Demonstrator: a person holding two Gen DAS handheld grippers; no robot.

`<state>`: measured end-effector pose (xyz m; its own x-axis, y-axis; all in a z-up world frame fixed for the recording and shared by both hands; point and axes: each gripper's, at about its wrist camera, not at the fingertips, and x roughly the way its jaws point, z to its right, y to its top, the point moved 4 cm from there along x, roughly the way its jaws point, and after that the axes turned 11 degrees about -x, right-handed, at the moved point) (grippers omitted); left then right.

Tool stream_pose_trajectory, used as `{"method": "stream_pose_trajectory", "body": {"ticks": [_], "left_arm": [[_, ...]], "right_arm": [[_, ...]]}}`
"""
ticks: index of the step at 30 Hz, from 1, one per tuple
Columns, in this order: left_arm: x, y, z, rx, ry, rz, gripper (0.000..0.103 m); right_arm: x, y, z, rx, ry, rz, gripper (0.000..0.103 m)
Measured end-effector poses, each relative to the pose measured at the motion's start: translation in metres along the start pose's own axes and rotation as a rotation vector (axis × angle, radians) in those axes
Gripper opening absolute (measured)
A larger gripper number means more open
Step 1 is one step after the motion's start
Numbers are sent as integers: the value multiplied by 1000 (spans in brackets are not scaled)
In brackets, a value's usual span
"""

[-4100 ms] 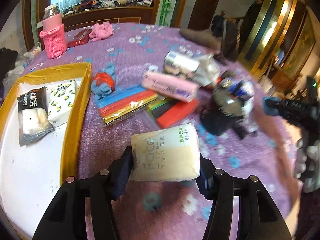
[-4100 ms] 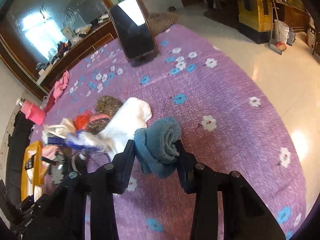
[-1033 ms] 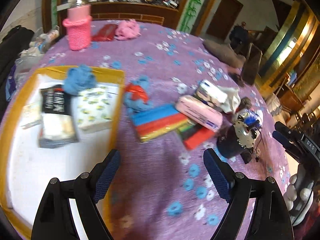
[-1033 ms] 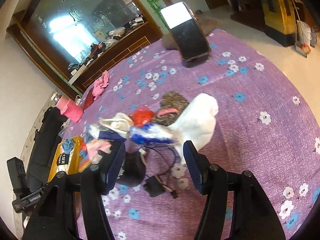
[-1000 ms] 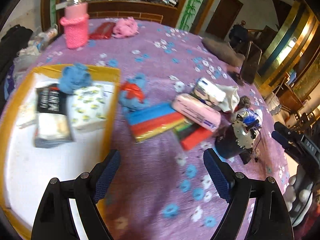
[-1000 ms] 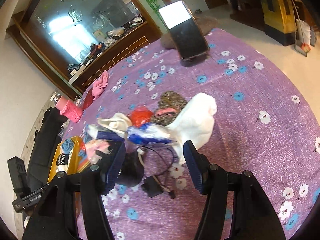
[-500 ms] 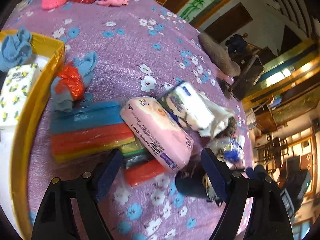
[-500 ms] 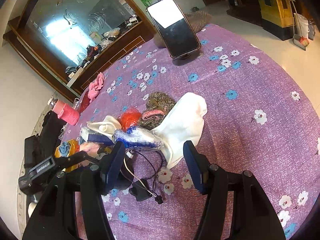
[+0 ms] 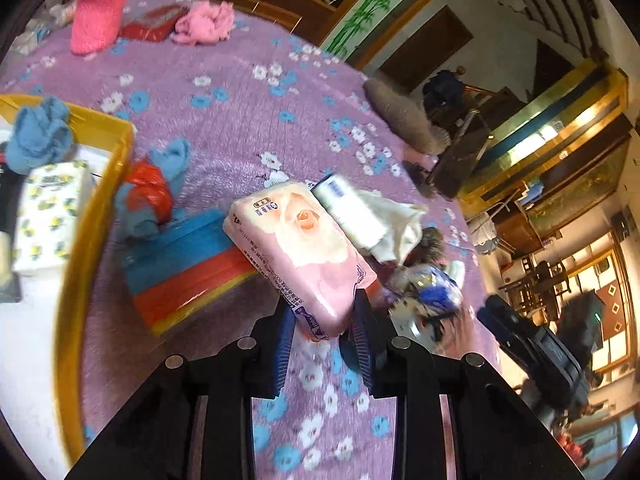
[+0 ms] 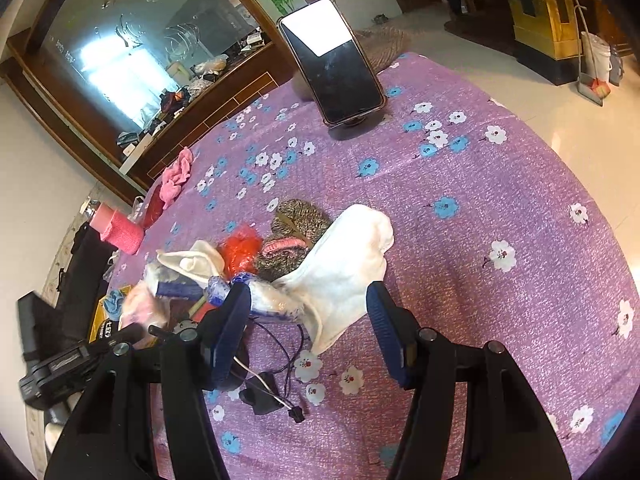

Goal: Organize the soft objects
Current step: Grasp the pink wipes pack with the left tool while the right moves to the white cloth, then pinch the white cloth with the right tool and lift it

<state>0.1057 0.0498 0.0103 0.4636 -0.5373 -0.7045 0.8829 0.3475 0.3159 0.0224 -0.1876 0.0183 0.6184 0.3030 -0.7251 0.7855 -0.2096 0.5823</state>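
Note:
My left gripper point(image 9: 323, 332) is shut on the near end of a pink tissue pack point(image 9: 300, 248) that lies over a blue, red and yellow packet point(image 9: 184, 264). A yellow-rimmed white tray point(image 9: 76, 248) at the left holds a blue cloth point(image 9: 38, 136) and a lemon-print tissue pack point(image 9: 48, 212). A white-and-blue tissue pack point(image 9: 352, 212) lies just behind the pink one. My right gripper point(image 10: 308, 332) is open and empty, with a white sock point(image 10: 340, 268) between its fingers. The left gripper and pink pack show blurred at the left of the right wrist view point(image 10: 140, 308).
A purple flowered cloth point(image 10: 480, 280) covers the table. A phone on a stand point(image 10: 332, 68) is at the far side. A black cable and plug point(image 10: 268, 392) lie near my right gripper. A pink knitted bottle point(image 9: 100, 16), a pink cloth point(image 9: 206, 24) and a blue-and-red cloth bundle point(image 9: 152, 196) lie farther back.
My left gripper moved from beside the tray to the pink tissue pack and closed on it. My right gripper moved slightly closer to the white sock, still open.

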Motion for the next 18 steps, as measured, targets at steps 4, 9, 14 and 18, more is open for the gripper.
{"method": "stream_pose_trajectory", "body": {"ticks": [4,9,14,18], "left_arm": [[-29,-17,-3,42,-9,18,27],[-49,-37,-16,70,-13,17,25],[-68,-49,-22,83,-17,13,24],[-71,-54,-26,81,-20,8,24]], "right_arm": [[8,1,5,11,-16,-28,59],[17,-2,16,84,-33,-55,59],[37,3,20,142,-71,-83,59],[55,9,21,156,-106,-99,59]]}}
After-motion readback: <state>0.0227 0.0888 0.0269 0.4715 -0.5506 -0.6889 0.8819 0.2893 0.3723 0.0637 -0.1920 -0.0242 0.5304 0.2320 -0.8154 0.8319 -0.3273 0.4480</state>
